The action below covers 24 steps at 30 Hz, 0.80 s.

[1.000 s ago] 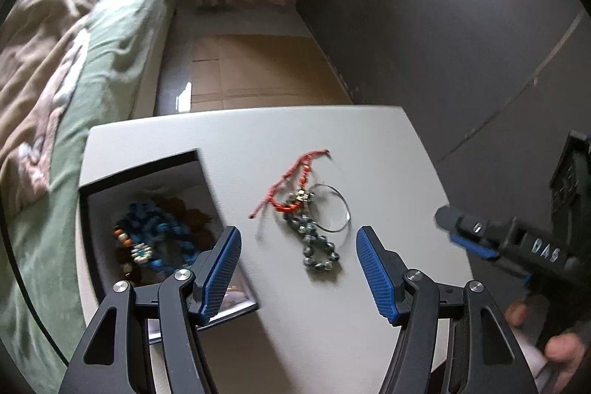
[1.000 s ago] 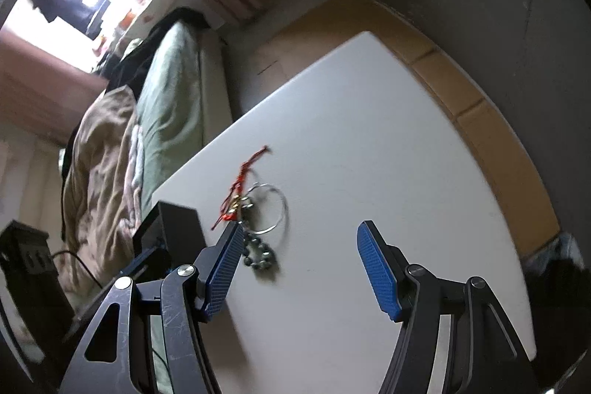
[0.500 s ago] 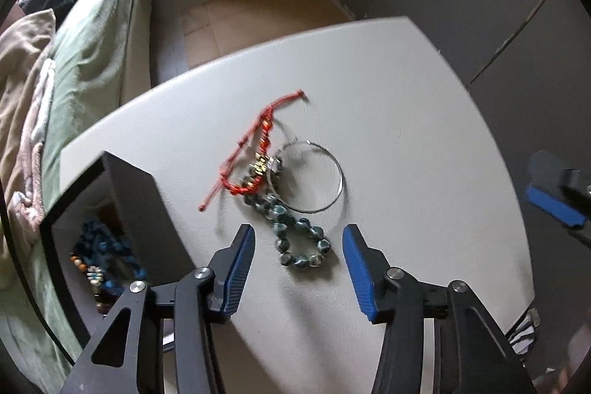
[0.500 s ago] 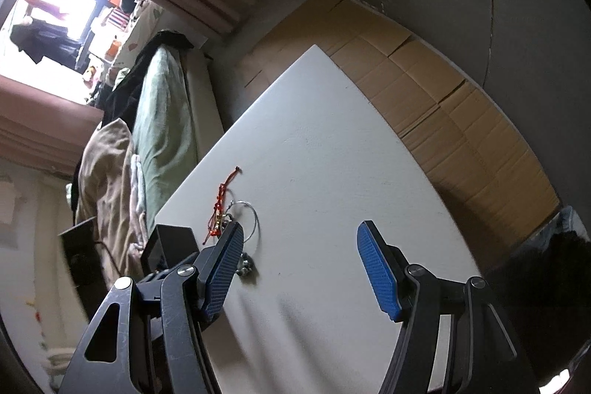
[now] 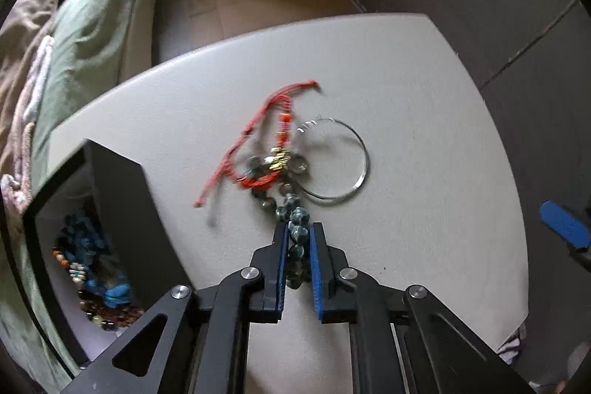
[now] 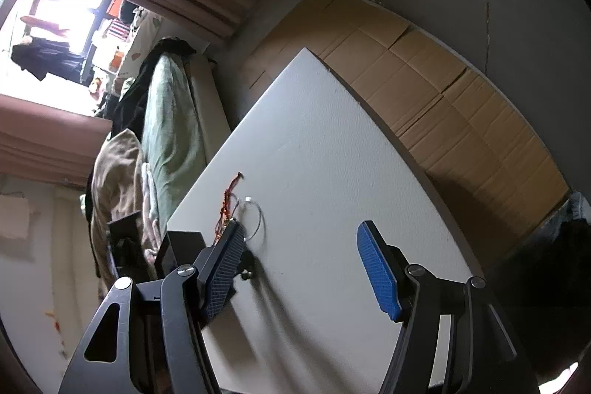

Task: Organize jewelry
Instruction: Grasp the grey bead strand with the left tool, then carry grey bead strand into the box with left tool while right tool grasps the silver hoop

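Note:
On the white table (image 5: 406,91) lies a tangle of jewelry: a red cord bracelet (image 5: 258,132), a thin wire ring (image 5: 356,150) and a dark green bead bracelet (image 5: 284,212). My left gripper (image 5: 298,228) points steeply down, its jaws closing with the blue pads pressing on the bead bracelet's near loop. A black box (image 5: 122,209) at the left holds several beaded pieces (image 5: 92,264). My right gripper (image 6: 300,228) hovers open over the table (image 6: 332,154) with nothing between its fingers; the red bracelet (image 6: 231,194) and the ring (image 6: 255,220) lie beyond its left finger.
A bed with a green cover (image 5: 96,10) runs along the table's left side. Flattened cardboard (image 6: 443,91) covers the floor behind the table, below a dark wall. One blue pad of the right gripper (image 5: 563,224) shows at the right edge of the left wrist view.
My left gripper has come down over the bead bracelet and its jaws have narrowed from wide apart onto the beads. The right gripper has drifted a little and stayed open.

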Tool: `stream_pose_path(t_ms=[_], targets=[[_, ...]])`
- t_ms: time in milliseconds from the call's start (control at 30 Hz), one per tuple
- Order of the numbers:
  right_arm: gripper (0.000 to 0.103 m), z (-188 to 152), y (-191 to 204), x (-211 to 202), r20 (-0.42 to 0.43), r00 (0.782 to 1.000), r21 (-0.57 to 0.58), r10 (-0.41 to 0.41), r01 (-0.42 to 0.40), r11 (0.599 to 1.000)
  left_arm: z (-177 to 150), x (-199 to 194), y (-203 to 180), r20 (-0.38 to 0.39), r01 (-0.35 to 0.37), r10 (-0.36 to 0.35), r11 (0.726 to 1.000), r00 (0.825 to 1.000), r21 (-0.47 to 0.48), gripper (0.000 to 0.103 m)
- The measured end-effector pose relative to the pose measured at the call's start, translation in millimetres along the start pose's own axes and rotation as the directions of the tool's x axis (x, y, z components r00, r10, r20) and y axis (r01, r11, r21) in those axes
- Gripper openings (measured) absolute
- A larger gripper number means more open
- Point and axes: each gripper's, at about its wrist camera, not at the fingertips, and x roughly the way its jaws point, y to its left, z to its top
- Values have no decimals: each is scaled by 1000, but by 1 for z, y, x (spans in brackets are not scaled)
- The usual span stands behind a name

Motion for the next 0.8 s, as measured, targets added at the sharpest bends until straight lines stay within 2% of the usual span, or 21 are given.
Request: stream_pose_path(t_ms=[200, 433, 567, 667, 800], targets=[[65, 2, -6, 11, -17, 1000, 27, 7, -7, 1000, 0, -31, 7, 77, 26, -24, 999, 997, -29, 10], [63, 0, 9, 35, -67, 997, -32, 43, -45, 998, 2, -62, 13, 126, 88, -83, 996, 989, -34, 10], [60, -2, 21, 53, -97, 995, -68, 37, -44, 997, 1, -70, 21, 146, 123, -117, 992, 982, -34, 10], [53, -1, 27, 65, -102, 995, -99, 21, -31, 995, 1, -79, 32, 165, 140, -132, 989, 977, -39, 10], [49, 2, 36, 80, -96, 995, -151, -10, -4, 989, 1, -92, 48, 198, 164, -150, 985, 969, -56, 10]])
